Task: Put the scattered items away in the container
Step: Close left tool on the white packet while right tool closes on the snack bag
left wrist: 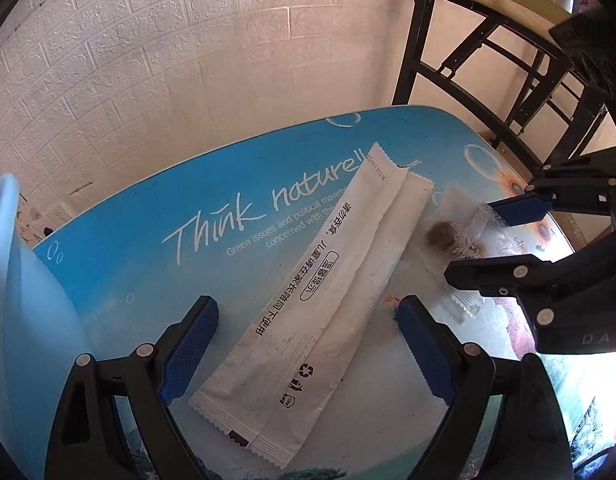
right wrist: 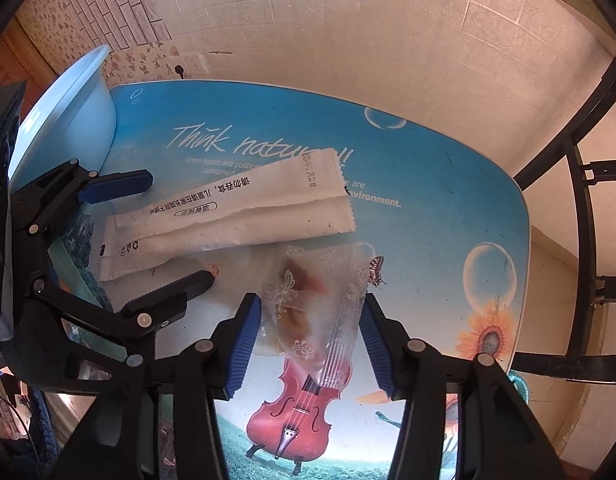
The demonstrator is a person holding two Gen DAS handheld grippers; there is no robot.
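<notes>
A long white paper packet with black print lies flat on the blue printed tabletop. My left gripper is open, its blue pads on either side of the packet's near half. A small clear plastic bag with brown bits inside lies beside the packet. My right gripper is open, its pads on either side of the bag. The right gripper also shows in the left wrist view, and the left gripper shows in the right wrist view. The pale blue basin stands at the table's left end.
A pale brick-pattern wall runs behind the table. A black metal frame under a wooden top stands to the right. The table's far and right edges are close to the items.
</notes>
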